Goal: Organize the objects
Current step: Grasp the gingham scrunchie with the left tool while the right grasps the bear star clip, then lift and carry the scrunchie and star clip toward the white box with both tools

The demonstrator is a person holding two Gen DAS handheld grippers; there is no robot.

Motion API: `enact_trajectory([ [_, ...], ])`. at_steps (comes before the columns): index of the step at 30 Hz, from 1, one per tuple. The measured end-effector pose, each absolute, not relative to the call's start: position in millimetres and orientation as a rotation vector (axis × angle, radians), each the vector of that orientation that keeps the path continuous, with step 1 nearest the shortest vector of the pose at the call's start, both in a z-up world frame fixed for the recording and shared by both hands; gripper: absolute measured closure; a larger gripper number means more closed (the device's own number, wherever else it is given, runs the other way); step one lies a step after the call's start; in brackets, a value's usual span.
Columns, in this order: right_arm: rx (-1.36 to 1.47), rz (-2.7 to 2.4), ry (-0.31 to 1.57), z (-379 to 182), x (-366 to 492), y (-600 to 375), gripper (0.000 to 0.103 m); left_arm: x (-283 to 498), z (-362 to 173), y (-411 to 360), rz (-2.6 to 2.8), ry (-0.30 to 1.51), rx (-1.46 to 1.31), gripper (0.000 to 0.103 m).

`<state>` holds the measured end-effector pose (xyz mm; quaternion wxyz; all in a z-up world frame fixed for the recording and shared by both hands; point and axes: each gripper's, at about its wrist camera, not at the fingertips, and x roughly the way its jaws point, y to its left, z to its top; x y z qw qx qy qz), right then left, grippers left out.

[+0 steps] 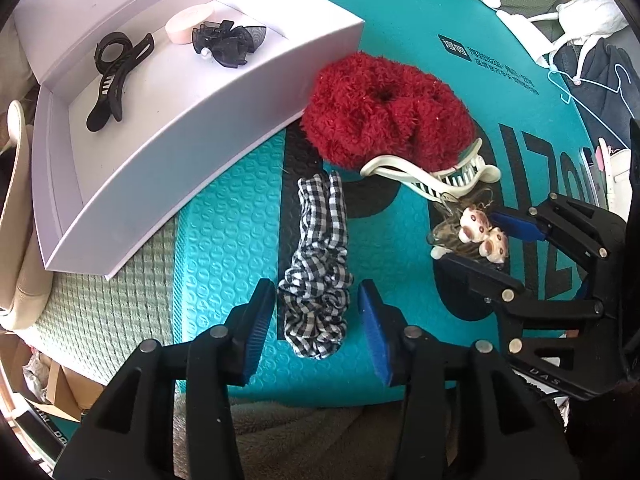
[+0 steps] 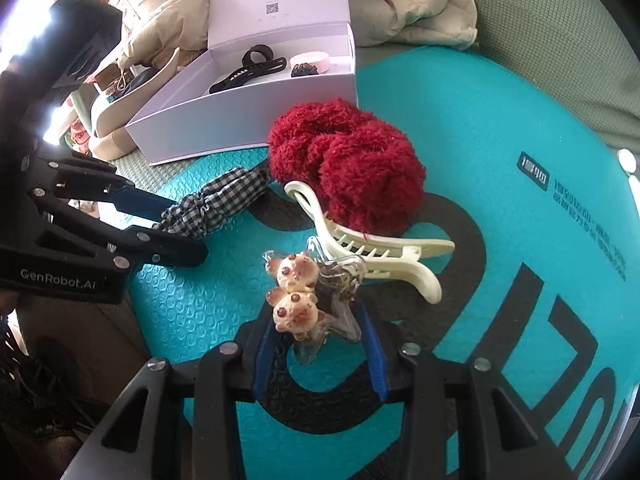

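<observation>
Left claw (image 1: 316,312): open, straddling the near end of the checked scrunchie (image 1: 316,264).
Right claw (image 2: 318,344): open around the clear hair clip (image 2: 320,304), contact unclear.
Box (image 1: 224,92): far left.

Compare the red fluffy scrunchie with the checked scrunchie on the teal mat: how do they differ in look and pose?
The red scrunchie is plain, furry and puffed into a round ring; the checked scrunchie is thin black-and-white gingham, squashed into a long strip. The red one touches the cream claw clip; the checked one lies between the open left tool fingers. Both lie outside the white box.
</observation>
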<state>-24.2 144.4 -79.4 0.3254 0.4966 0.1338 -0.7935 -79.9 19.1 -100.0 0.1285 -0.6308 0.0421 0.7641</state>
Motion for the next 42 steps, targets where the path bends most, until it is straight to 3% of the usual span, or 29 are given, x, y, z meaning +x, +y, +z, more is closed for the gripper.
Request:
enact_trajectory([
  [4, 1.285, -2.078, 0.327, -81.5, -27.7, 140.7, 0.052, -82.8, -100.0, 20.2, 2.216, 0.129, -1.845, 0.057],
  [15, 1.252, -2.108, 0.360, -84.1, -26.5, 135.9, 0.052, -86.6, -100.6, 27.7, 2.240, 0.184, -1.861, 0.053],
  [16, 1.253, -2.110, 0.358, -83.9, -26.3, 136.6, 0.055, -86.1, -100.5, 29.0, 2.249, 0.193, -1.858, 0.056],
  [18, 1.259, -2.118, 0.350, -83.7, -27.0, 137.8, 0.057, -82.0, -98.8, 28.5, 2.265, 0.200, -1.835, 0.073],
  [21, 1.274, -2.109, 0.339, -82.7, -27.8, 139.3, 0.057, -79.6, -96.9, 28.3, 2.254, 0.170, -1.824, 0.076],
  [30, 1.297, -2.112, 0.303, -77.7, -25.8, 145.7, 0.057, -75.2, -89.1, 16.1, 2.218, 0.050, -1.808, 0.079],
  [42, 1.230, -2.106, 0.328, -55.4, -17.1, 136.4, 0.057, -62.2, -63.6, 7.4, 2.263, 0.057, -1.737, 0.079],
])
